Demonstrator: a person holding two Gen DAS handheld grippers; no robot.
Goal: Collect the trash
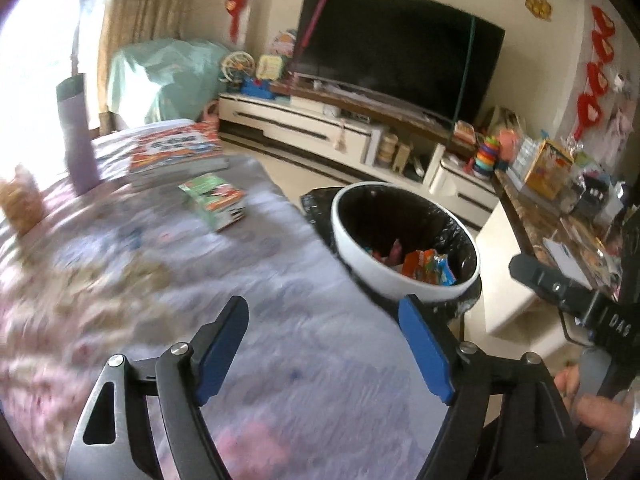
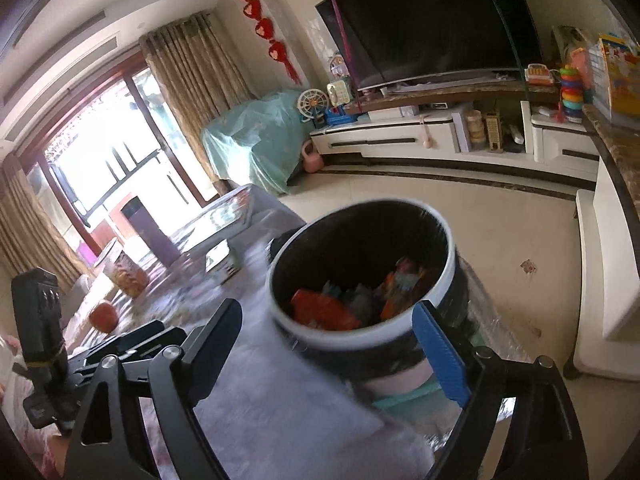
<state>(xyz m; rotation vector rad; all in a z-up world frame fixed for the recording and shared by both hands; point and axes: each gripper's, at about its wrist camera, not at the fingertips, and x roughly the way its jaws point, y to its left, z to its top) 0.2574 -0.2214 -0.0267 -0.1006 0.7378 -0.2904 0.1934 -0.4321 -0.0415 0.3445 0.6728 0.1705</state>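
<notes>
A round white bin (image 1: 404, 278) with a black liner stands on the floor beside the cloth-covered table; colourful wrappers (image 1: 426, 266) lie inside it. My left gripper (image 1: 322, 344) is open over the table's right part, nothing between its blue pads, the bin just beyond its right finger. In the right wrist view the bin (image 2: 360, 334) sits close ahead, wrappers (image 2: 324, 312) inside. My right gripper (image 2: 332, 344) is open and empty, over the table edge just short of the bin's near rim. The left gripper's body (image 2: 40, 344) shows at the left edge there.
On the table (image 1: 280, 344) lie a green carton (image 1: 214, 200), a stack of books (image 1: 176, 150), a purple tumbler (image 1: 76, 136) and a snack jar (image 1: 20, 200). A television cabinet (image 1: 320, 128) and a cluttered side counter (image 1: 560, 208) line the walls. Bare floor (image 2: 500, 224) surrounds the bin.
</notes>
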